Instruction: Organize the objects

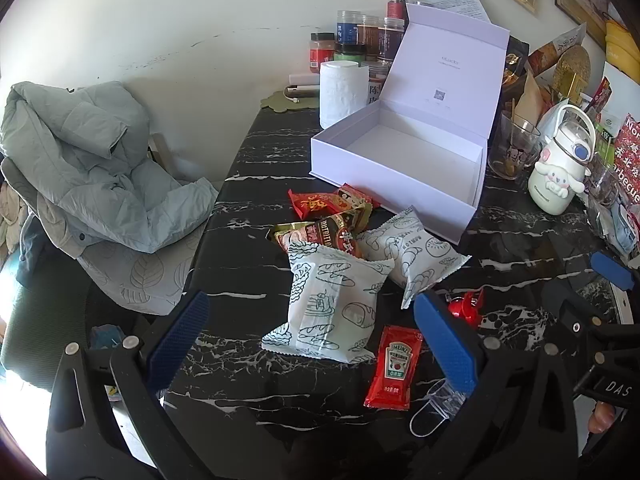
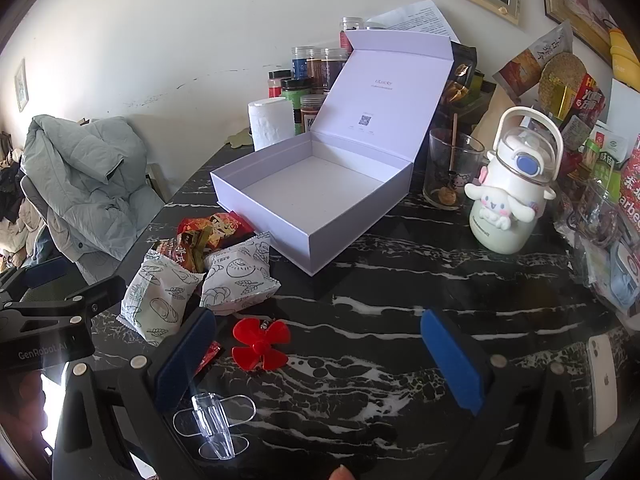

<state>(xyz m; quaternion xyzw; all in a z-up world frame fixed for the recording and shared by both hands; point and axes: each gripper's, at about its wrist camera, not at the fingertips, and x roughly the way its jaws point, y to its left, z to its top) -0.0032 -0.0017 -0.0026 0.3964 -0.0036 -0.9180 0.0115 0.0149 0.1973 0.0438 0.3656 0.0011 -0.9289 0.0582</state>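
Hovering wide apart, both claws [image 1: 312,344] [image 2: 324,356] face the empty white box [image 2: 320,196].

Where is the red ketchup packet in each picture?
Left wrist view: the ketchup packet lies low and right of centre, just inside the left tool's right finger.
Right wrist view: only a red corner peeks out behind the right tool's left finger.
Shared landmark: the open white box.
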